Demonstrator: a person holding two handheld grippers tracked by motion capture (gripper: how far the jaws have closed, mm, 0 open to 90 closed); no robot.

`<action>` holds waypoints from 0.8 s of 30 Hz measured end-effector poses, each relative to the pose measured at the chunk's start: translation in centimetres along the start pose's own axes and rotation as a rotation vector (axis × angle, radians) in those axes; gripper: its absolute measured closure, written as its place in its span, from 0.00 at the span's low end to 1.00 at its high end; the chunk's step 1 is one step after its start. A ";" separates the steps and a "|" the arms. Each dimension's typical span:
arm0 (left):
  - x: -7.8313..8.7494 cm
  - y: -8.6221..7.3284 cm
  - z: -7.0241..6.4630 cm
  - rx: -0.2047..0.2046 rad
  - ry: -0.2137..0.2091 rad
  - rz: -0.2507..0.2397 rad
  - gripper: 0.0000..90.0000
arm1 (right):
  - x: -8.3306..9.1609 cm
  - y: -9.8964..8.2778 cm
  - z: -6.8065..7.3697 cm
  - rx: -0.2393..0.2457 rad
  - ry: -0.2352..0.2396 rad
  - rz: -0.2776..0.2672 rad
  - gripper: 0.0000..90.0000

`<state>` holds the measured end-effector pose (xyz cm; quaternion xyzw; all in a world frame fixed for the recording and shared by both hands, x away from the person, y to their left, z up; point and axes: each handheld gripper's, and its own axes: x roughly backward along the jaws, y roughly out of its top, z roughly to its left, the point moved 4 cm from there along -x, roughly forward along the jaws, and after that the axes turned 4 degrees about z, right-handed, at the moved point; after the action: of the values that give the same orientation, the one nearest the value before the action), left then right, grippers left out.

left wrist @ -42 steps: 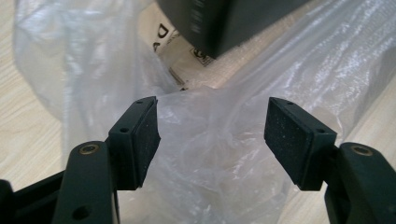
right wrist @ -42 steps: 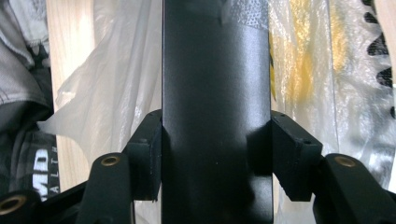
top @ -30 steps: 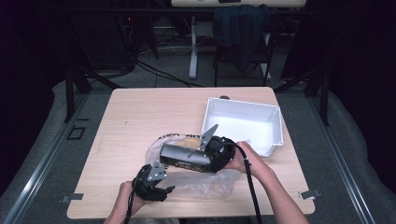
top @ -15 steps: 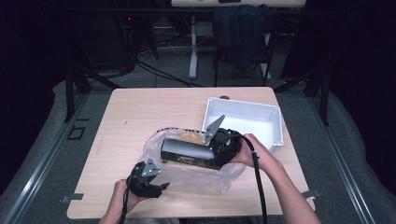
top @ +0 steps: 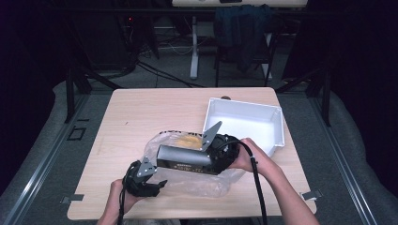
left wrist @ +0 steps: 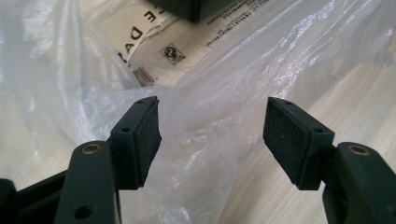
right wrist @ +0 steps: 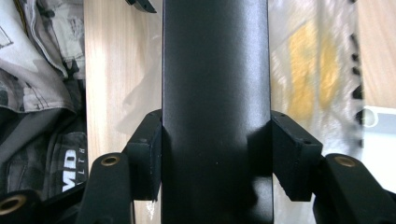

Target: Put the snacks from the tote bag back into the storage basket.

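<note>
— From above, what's the right gripper [top: 213, 157] got?

— A long black rectangular box [top: 185, 159] with pale print along its side, held level over a crumpled clear plastic bag [top: 197, 180] on the light wooden table [top: 141, 112]. The right gripper view shows what the high view can't: both pads press flat on the box's two sides, a firm clench on it, with the box running straight up the middle.

— And the left gripper [top: 143, 180]?

— Low at the near edge of the bag. Its own view shows the jaws standing apart, released, with a fold of the plastic bag [left wrist: 210, 121] lying between the pads [left wrist: 294, 137]; I can't tell whether the film touches them. That view also catches printed lettering on a pale sheet under the film, and the box's dark end [left wrist: 205, 7] at the top.

— Anything else around?

— A white rectangular plastic bin [top: 246, 122] sits just beyond the right hand. Something yellowish [top: 185, 139] lies in the bag behind the box; the box hides part of it. Camouflage-patterned cloth [right wrist: 37, 70] shows beside the table edge in the right gripper view.
</note>
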<state>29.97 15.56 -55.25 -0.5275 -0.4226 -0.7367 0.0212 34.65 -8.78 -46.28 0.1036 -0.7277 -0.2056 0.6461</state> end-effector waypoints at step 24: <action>3.9 -1.5 1.1 0.080 -0.034 -0.085 0.23 | 8.0 -0.7 -6.0 -0.027 -0.143 0.012 0.47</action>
<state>28.43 18.85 -52.96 -0.5201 -0.4740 -0.7104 0.0040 39.27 -13.71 -38.87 0.0758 -0.7697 -0.2185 0.5950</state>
